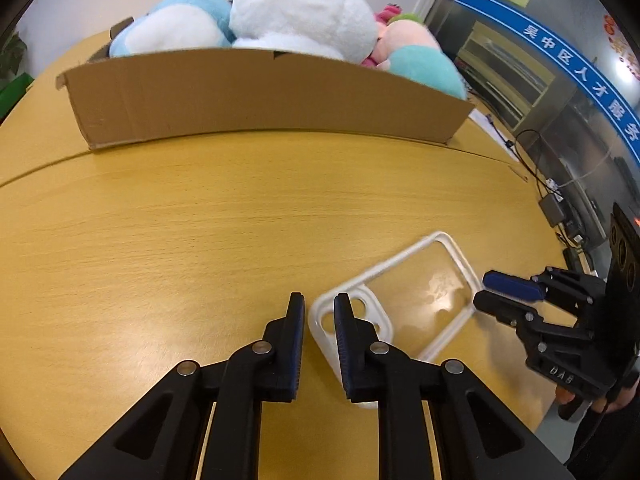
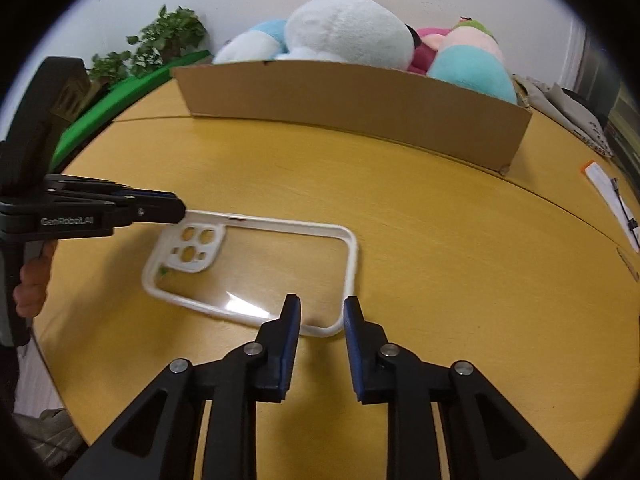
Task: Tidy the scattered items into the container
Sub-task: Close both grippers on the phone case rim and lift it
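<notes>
A clear phone case (image 1: 420,292) with a white rim lies flat on the yellow wooden table (image 1: 200,220). My left gripper (image 1: 319,304) is shut on the rim at its camera-hole end. From the right wrist view the left gripper (image 2: 182,210) pinches that edge of the case (image 2: 272,264) from the left. My right gripper (image 2: 322,306) stands narrowly open over the case's opposite corner, and its pads are not pressing on the rim. The right gripper (image 1: 482,290) shows at the case's far end. A cardboard box (image 1: 260,96) full of plush toys (image 1: 300,12) stands behind.
The box (image 2: 360,104) spans the back of the table. A potted plant (image 2: 168,40) and a green board (image 2: 120,96) are at the back left. Cables and a power adapter (image 1: 552,208) lie off the right edge. Papers (image 2: 608,188) rest at the far right.
</notes>
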A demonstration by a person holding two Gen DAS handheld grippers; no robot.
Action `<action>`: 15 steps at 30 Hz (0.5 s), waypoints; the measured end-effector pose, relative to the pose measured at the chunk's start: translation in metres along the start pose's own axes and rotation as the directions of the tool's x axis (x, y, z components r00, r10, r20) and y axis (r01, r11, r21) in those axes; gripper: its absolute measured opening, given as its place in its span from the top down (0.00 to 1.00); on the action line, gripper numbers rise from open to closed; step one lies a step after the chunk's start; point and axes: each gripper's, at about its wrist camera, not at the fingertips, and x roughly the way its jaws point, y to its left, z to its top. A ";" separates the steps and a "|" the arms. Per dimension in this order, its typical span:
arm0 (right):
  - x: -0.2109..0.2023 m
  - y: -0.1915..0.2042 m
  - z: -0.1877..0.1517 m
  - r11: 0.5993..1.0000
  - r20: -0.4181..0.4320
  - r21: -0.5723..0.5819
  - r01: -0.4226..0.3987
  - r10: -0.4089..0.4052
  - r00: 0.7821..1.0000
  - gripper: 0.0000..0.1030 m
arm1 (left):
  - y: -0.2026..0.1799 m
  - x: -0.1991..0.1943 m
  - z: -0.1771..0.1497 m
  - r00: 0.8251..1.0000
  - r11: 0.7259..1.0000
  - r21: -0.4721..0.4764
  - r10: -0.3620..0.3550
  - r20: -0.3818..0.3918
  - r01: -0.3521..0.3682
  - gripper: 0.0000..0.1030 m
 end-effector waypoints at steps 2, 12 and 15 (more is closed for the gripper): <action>-0.009 -0.004 0.004 0.999 0.033 0.006 0.035 -0.035 0.999 0.55 | -0.001 -0.001 -0.006 0.999 1.000 -0.011 -0.023 -0.022 0.023 0.84; 0.023 -0.011 0.007 0.997 0.020 0.016 0.076 -0.076 0.997 0.78 | -0.010 0.014 -0.014 0.998 1.000 -0.015 0.000 -0.062 -0.001 0.86; 0.016 -0.015 0.001 0.995 0.030 0.049 0.085 -0.087 0.996 0.92 | -0.003 0.014 -0.010 0.998 0.999 -0.036 -0.020 -0.057 0.018 0.88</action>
